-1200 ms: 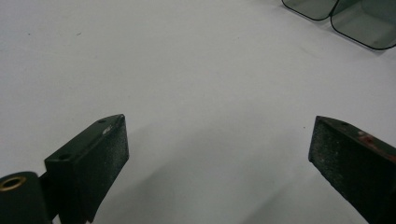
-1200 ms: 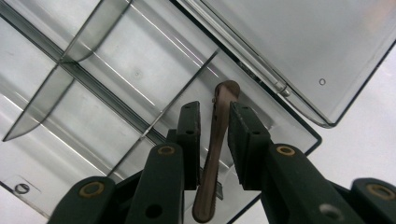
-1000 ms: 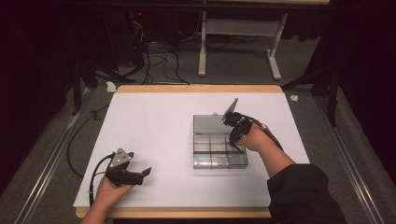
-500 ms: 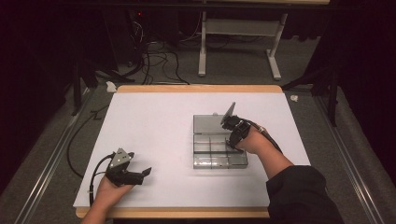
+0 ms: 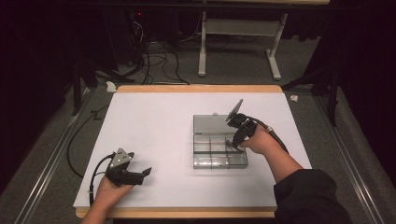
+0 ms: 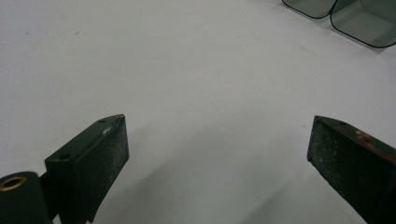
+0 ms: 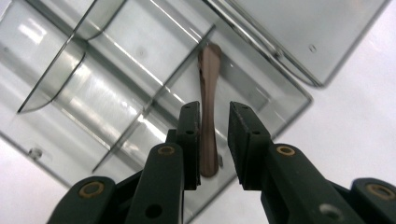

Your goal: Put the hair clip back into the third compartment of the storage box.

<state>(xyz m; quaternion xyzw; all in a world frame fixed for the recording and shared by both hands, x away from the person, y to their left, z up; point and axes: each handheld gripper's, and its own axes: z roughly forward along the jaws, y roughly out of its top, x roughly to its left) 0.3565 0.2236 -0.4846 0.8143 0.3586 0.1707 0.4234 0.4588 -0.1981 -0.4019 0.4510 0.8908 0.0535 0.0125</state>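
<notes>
From above, the right gripper (image 5: 235, 142) dips into the clear compartment box (image 5: 219, 148). The left gripper (image 6: 217, 154) gapes wide over bare table (image 6: 187, 70). The right gripper's jaws stand slightly parted around a brown stick (image 7: 208, 116), lying between them in the box.

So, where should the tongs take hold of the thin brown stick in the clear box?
Probably at its narrow waist, coming from above. The brown stick lies flat in a compartment of the clear box, widening at both ends, and the right tongs already straddle its middle with the jaws slightly apart.
</notes>
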